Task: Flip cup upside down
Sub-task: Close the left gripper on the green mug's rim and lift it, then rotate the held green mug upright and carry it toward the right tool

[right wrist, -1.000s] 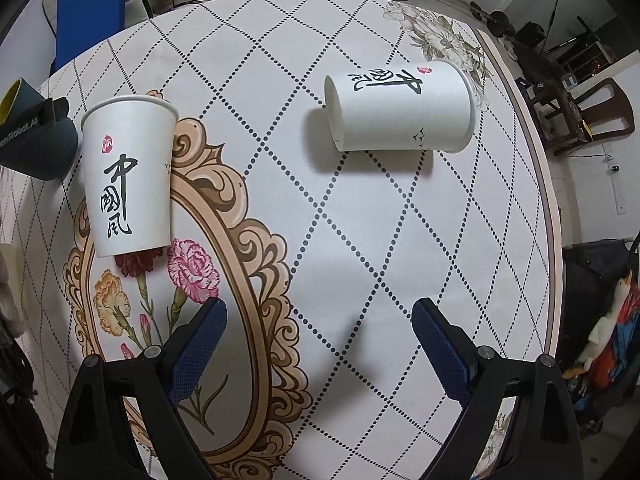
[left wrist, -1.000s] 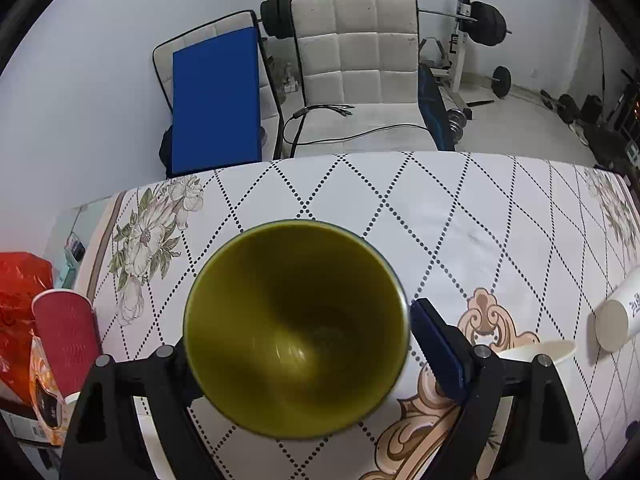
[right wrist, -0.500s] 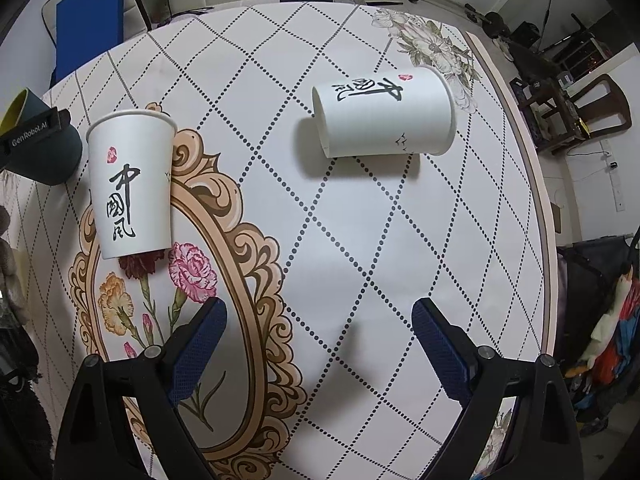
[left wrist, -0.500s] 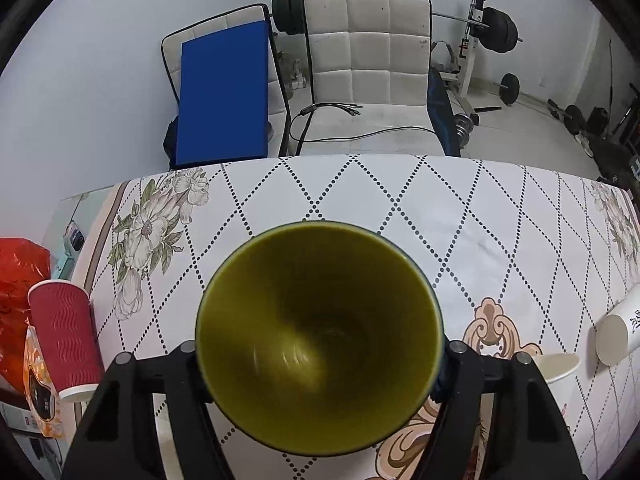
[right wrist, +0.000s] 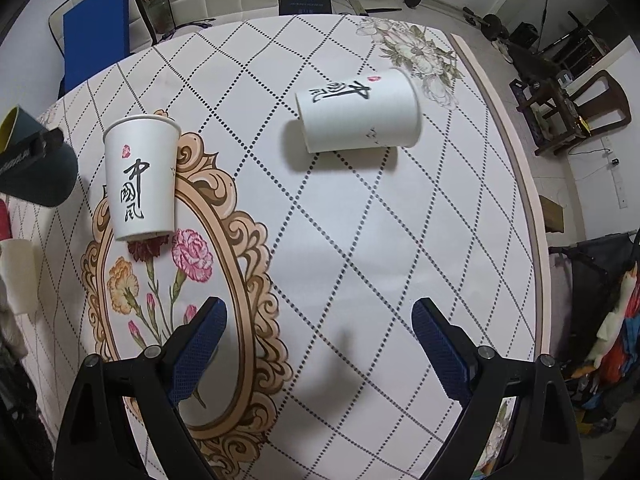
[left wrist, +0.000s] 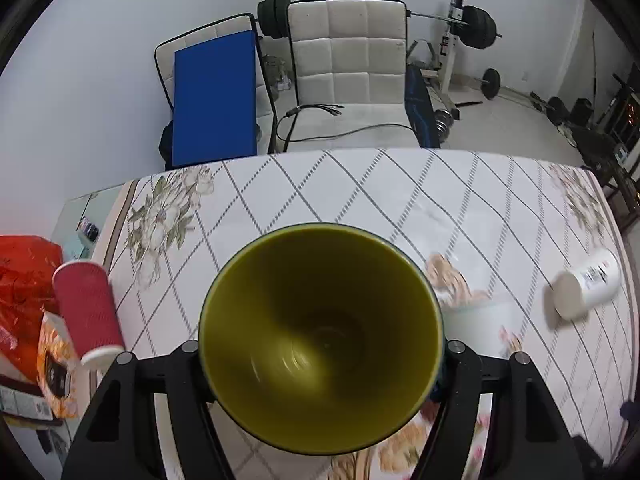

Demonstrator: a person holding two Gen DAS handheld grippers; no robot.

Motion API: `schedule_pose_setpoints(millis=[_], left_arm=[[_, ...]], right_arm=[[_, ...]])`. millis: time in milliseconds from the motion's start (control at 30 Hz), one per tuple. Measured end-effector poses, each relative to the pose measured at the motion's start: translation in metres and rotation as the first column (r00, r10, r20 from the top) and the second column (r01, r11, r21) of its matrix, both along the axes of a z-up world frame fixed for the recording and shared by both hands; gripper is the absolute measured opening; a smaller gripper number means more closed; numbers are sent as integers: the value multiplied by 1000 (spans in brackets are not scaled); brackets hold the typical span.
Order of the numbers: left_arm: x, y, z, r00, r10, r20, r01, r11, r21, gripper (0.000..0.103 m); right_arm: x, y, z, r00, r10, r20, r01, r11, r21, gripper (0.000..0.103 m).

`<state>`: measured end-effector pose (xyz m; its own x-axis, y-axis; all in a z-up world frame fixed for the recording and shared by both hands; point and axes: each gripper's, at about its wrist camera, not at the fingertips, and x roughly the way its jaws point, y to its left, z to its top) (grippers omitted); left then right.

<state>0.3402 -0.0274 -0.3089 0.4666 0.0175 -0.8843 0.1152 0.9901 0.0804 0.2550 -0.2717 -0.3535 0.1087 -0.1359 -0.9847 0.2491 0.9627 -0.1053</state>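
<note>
My left gripper [left wrist: 320, 364] is shut on a dark cup with a yellow-green inside [left wrist: 320, 336]. The cup's mouth faces the camera and it is held above the table. The same cup [right wrist: 28, 156] shows at the far left of the right wrist view, clamped by the left gripper. My right gripper [right wrist: 320, 344] is open and empty above the tablecloth. A white paper cup with black characters [right wrist: 140, 176] stands upright ahead to the left. A second white paper cup [right wrist: 358, 112] lies on its side further right.
A red ribbed cup [left wrist: 88, 312] stands at the table's left edge beside red packaging [left wrist: 24, 280]. The lying white cup [left wrist: 586, 288] shows at the right. Two chairs [left wrist: 348, 76] stand beyond the table's far edge. The table's right edge [right wrist: 516, 168] is close.
The left gripper closed onto the dark cup and lifted it higher above the table. The right gripper drew back a little, so both white cups look smaller and further off.
</note>
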Motion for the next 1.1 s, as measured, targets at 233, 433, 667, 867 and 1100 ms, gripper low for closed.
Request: schedule_pose_setpoints(millis=[233,433,667,867,1100], left_arm=[[-65,-7,20,999,-15,-50,17,1000,21,68],[-134,-19,30,987,-1,-162,6,1000,31,68],[-203,-24,13,918,28,-395,-28,1000,5,68],[-222,-36,-34,788,27,-615,-67,997,-42,68],[-201,-50,-77,713,27,-700,-104,992,-67,67]], right_arm=[[-37,-15,21,1000,7,26,-7,1000,15,96],[-72,-27,24,999,39,4,-39,998,52,96],[-113,-25,9,979,182,-86,-173,979,111,96],[-138,-29,-14,966,216,-146,-190,967,170,96],[-143,-40,-15,967,213,-142,-191,969,156,96]])
